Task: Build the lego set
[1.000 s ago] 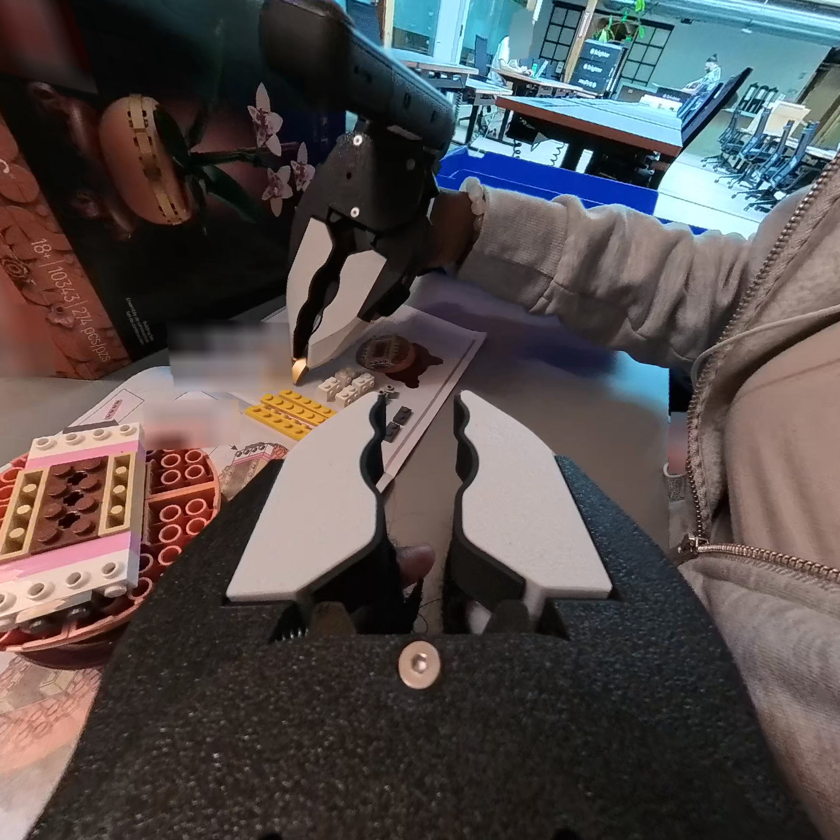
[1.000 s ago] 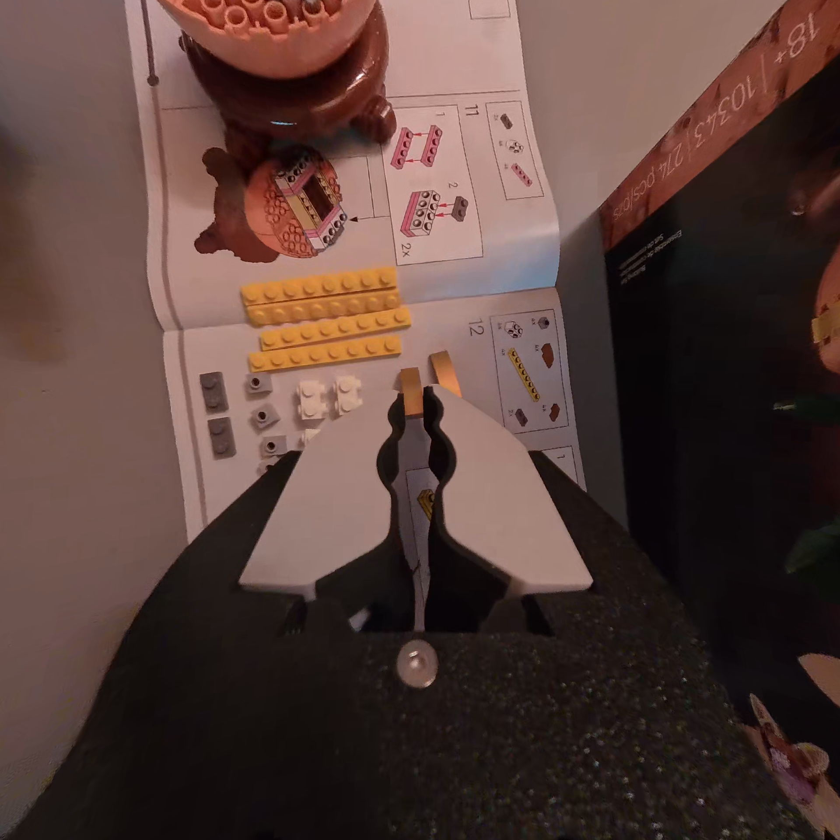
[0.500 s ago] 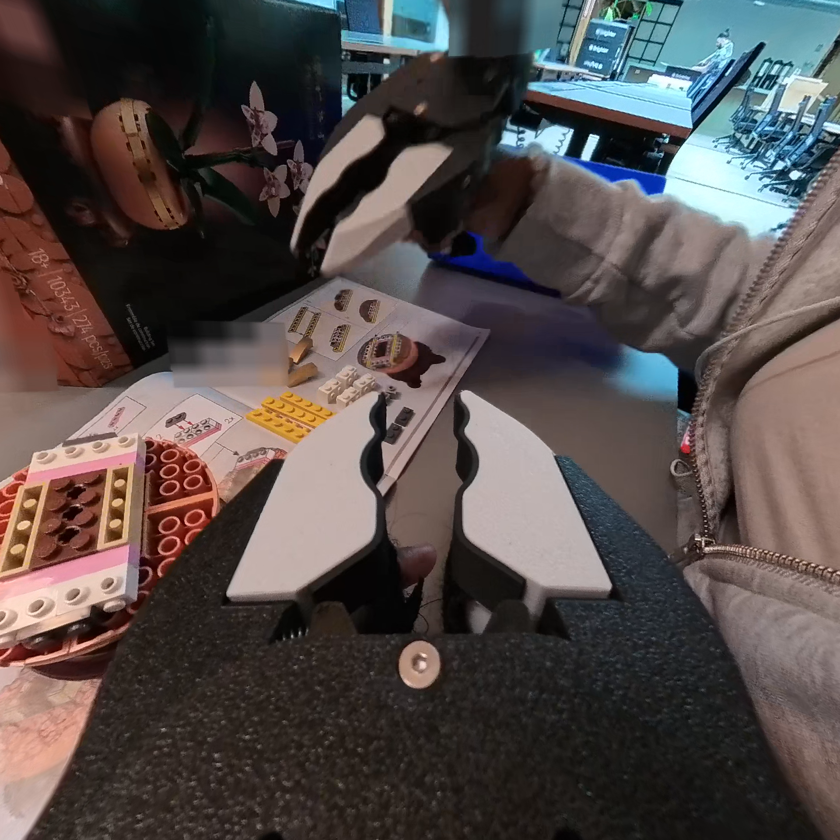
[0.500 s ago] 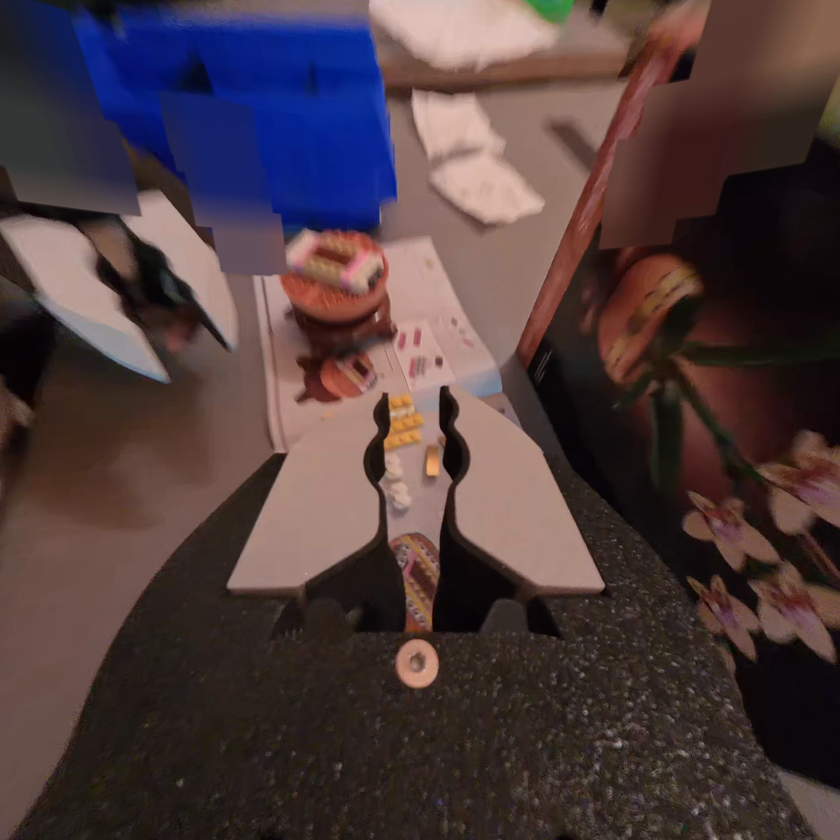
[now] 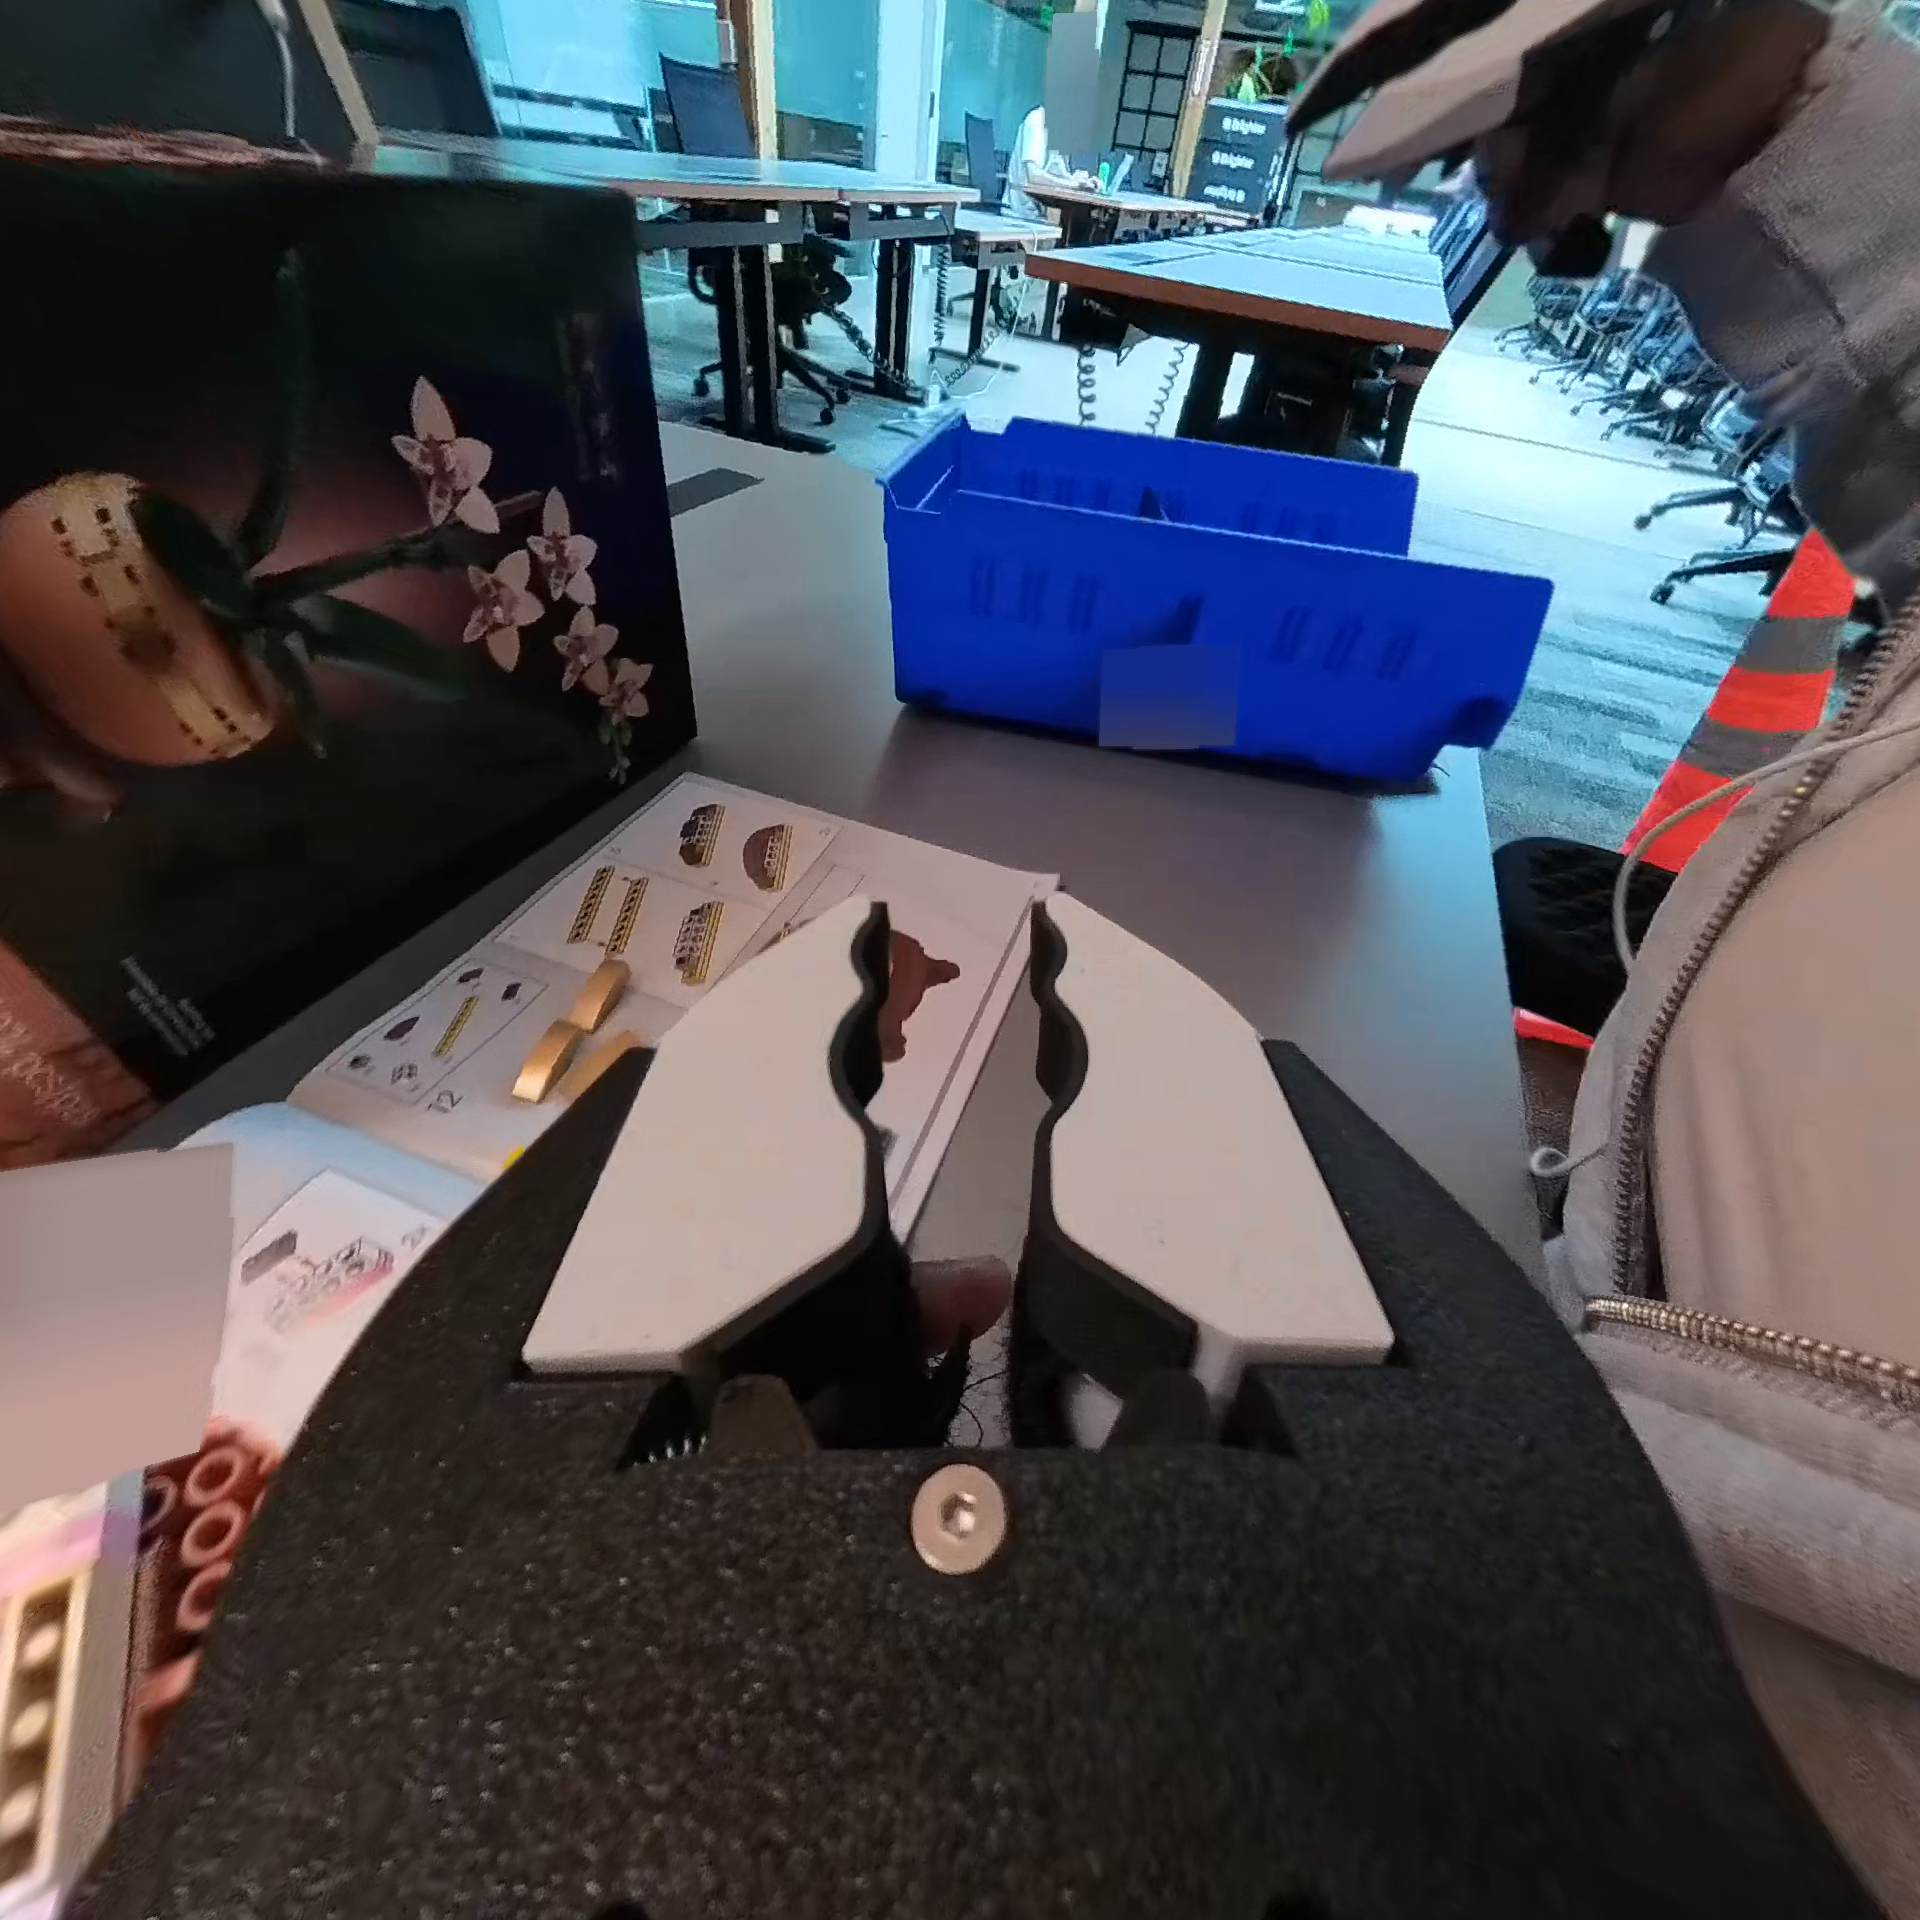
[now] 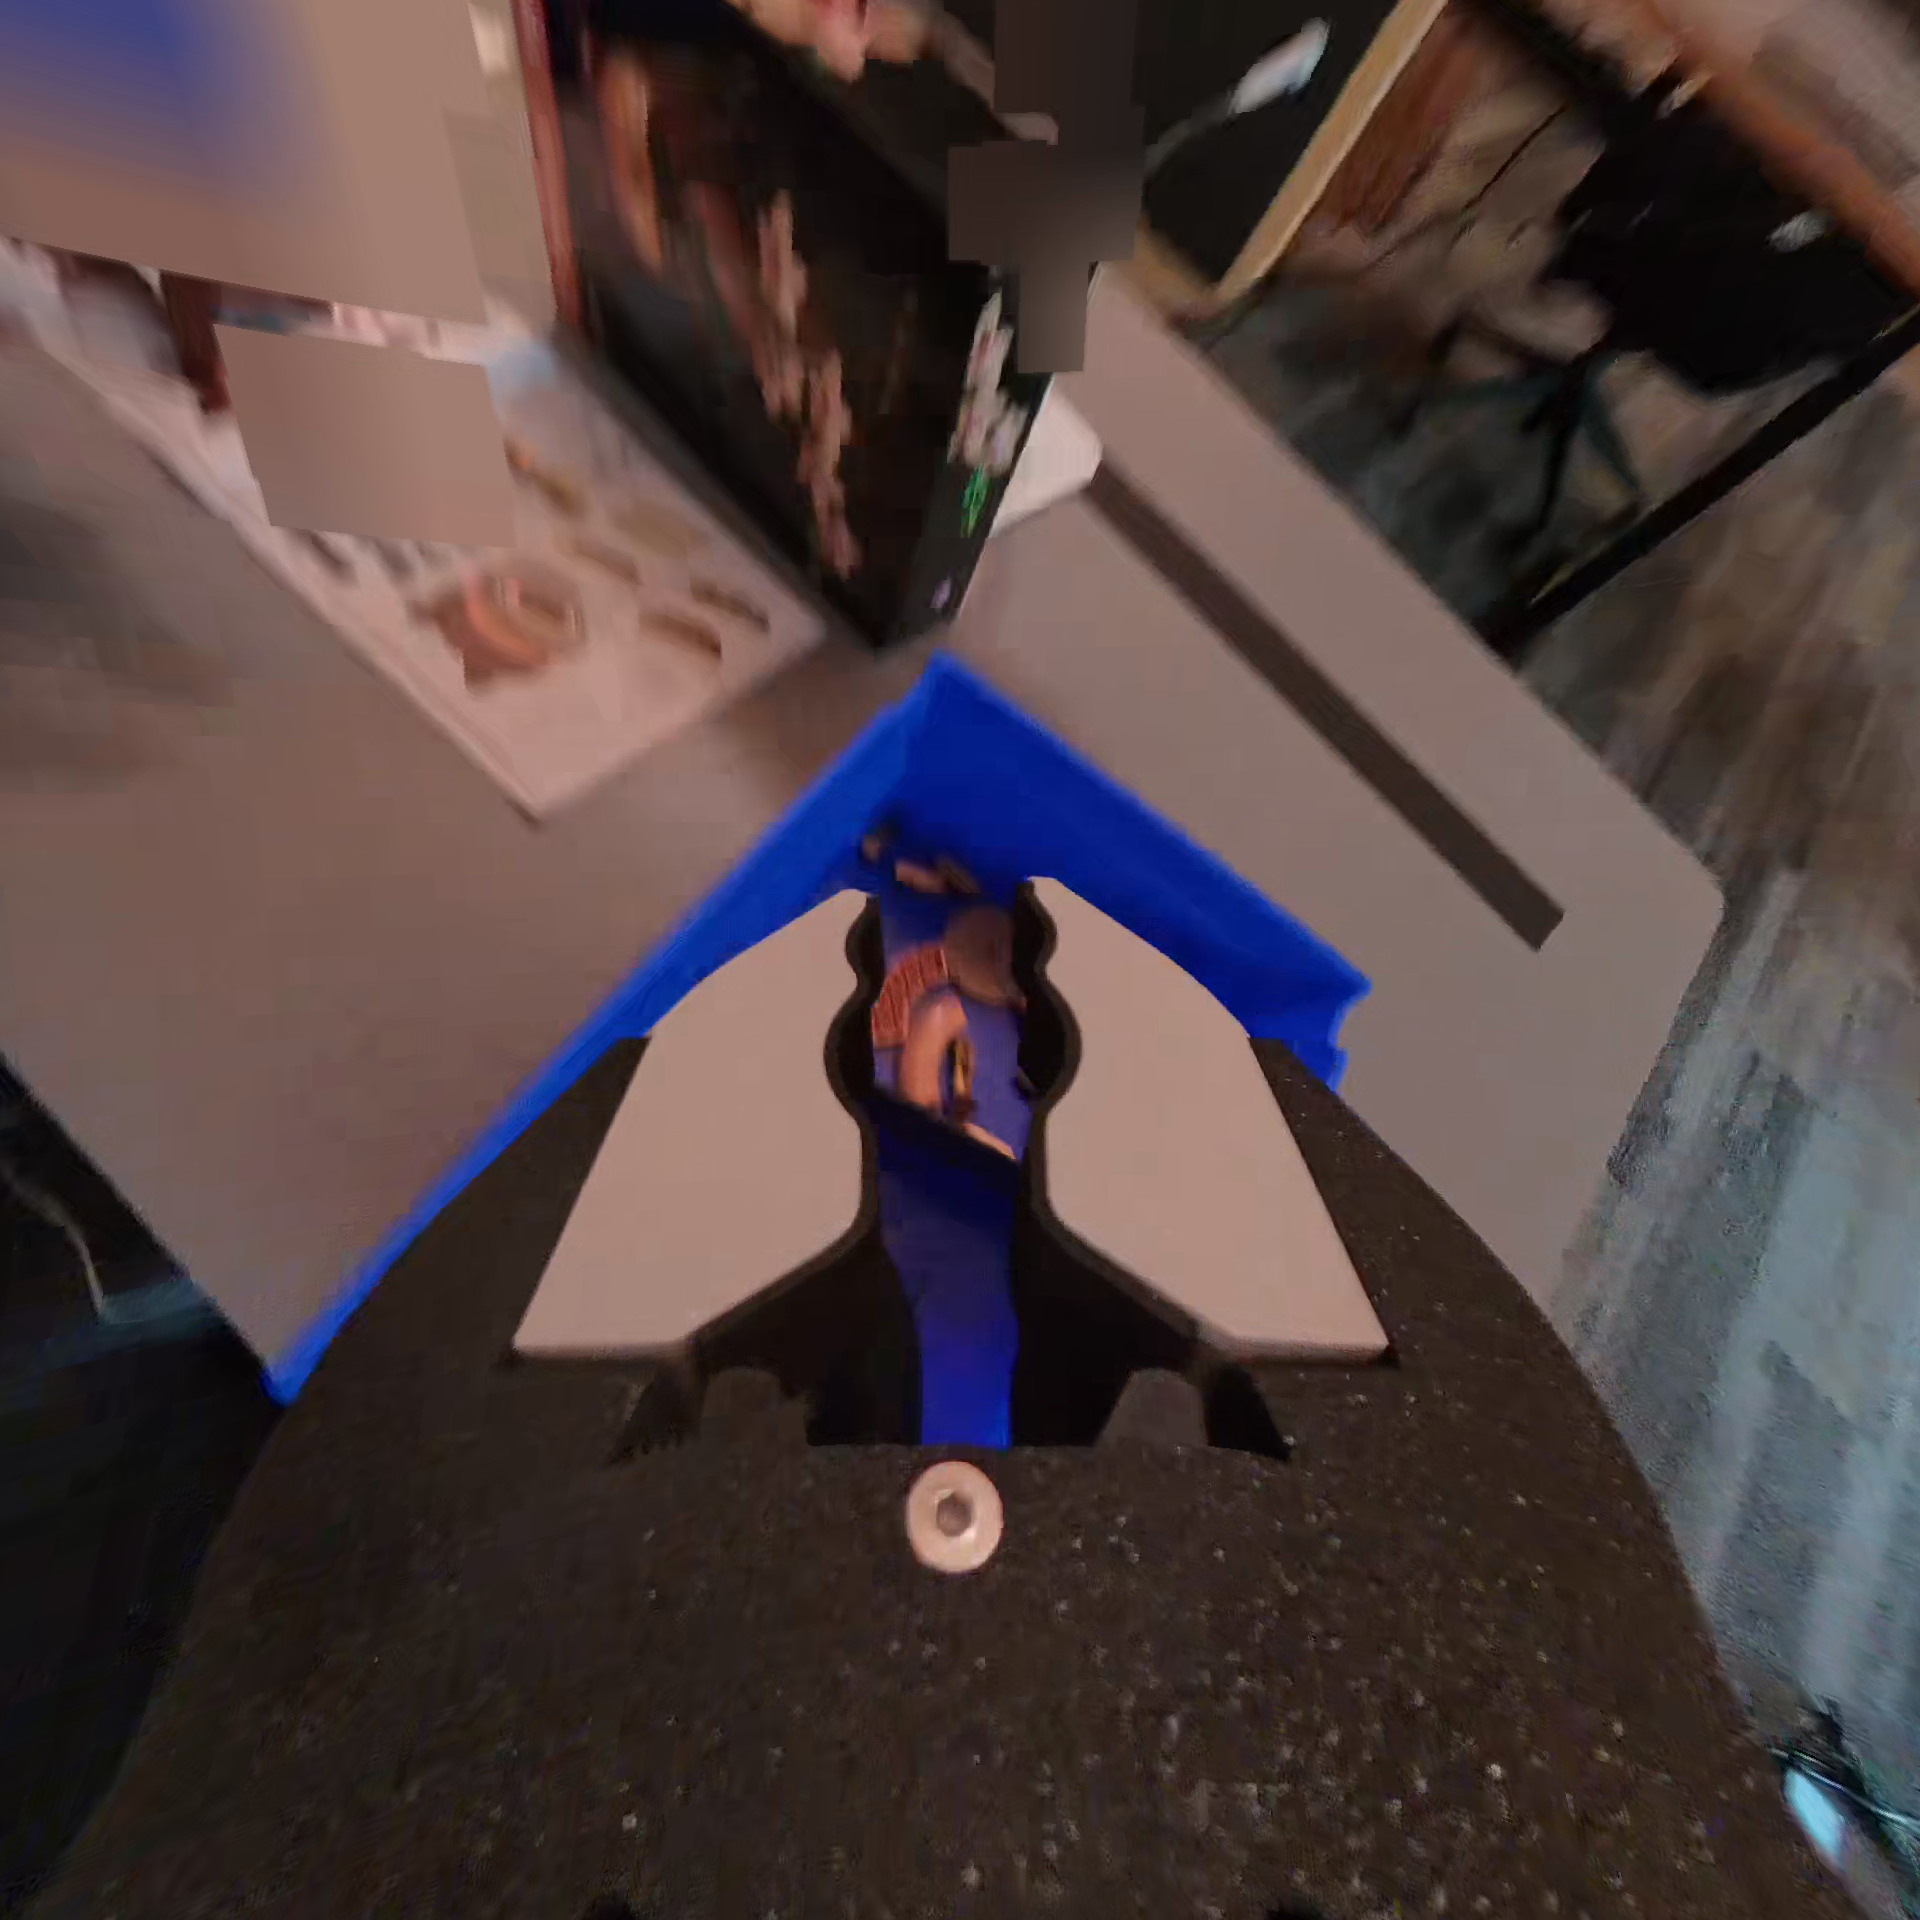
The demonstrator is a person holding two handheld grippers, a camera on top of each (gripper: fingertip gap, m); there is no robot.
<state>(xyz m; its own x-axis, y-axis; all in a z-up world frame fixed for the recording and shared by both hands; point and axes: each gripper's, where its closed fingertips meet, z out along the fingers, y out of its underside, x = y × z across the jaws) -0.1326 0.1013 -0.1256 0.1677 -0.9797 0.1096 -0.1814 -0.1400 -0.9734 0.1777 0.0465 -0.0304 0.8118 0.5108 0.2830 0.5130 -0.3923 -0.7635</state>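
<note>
The left gripper [image 5: 956,920] is held released and empty above the instruction booklet [image 5: 727,914]. The right gripper [image 6: 945,894], likewise parted and empty, is poised over the blue bin [image 6: 1039,790], where loose pieces [image 6: 940,997] are seen.

Open-plan office: desk rows [image 5: 1236,286], rolling chairs [image 5: 1704,488].

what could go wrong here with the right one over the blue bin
The right hand-held gripper hangs open over the blue bin, and the view is motion-blurred, so it may pick the wrong one of the jumbled pieces or knock the bin wall. On the instruction booklet, the loose tan pieces lie right beside the left hand-held gripper, which might nudge them.
</note>
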